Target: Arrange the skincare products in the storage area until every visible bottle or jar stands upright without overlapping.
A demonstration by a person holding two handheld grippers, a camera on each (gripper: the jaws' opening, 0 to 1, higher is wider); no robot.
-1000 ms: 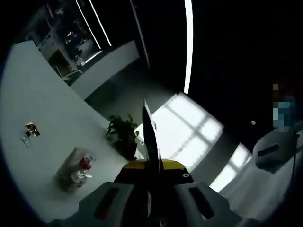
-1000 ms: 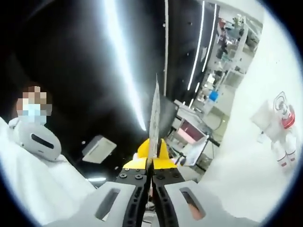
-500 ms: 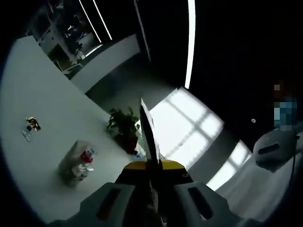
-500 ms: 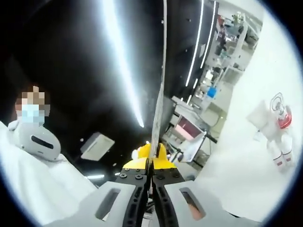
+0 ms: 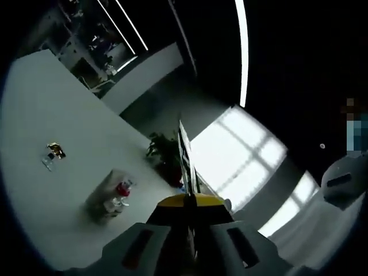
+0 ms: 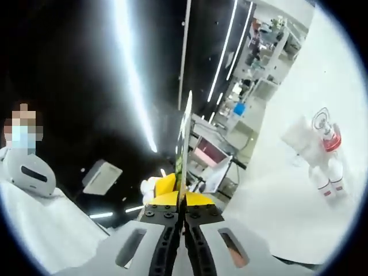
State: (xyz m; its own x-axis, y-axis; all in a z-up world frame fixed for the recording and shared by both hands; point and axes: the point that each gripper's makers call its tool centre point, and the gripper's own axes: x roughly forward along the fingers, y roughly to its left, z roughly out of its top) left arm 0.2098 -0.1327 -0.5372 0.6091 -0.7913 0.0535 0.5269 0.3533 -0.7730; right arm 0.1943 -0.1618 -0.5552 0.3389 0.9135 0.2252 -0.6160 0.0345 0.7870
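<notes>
No bottle or jar is in sight; both cameras point up at the room's walls and ceiling. In the left gripper view my left gripper (image 5: 184, 150) rises from the bottom centre, its jaws pressed together into one thin edge above a yellow base. My right gripper (image 6: 185, 123) looks the same in the right gripper view, its jaws closed flat against each other. Nothing shows between either pair of jaws.
A white wall carries an astronaut figure (image 5: 117, 196) (image 6: 324, 156). A potted plant (image 5: 165, 156) stands by a bright window (image 5: 244, 161). Long light strips (image 6: 129, 86) cross the dark ceiling. A person in white (image 6: 31, 190) is at the left, with desks and shelves (image 6: 230, 135) behind.
Both cameras have moved a little: the room has slid right in the left gripper view and left in the right gripper view. Both pairs of jaws stay closed.
</notes>
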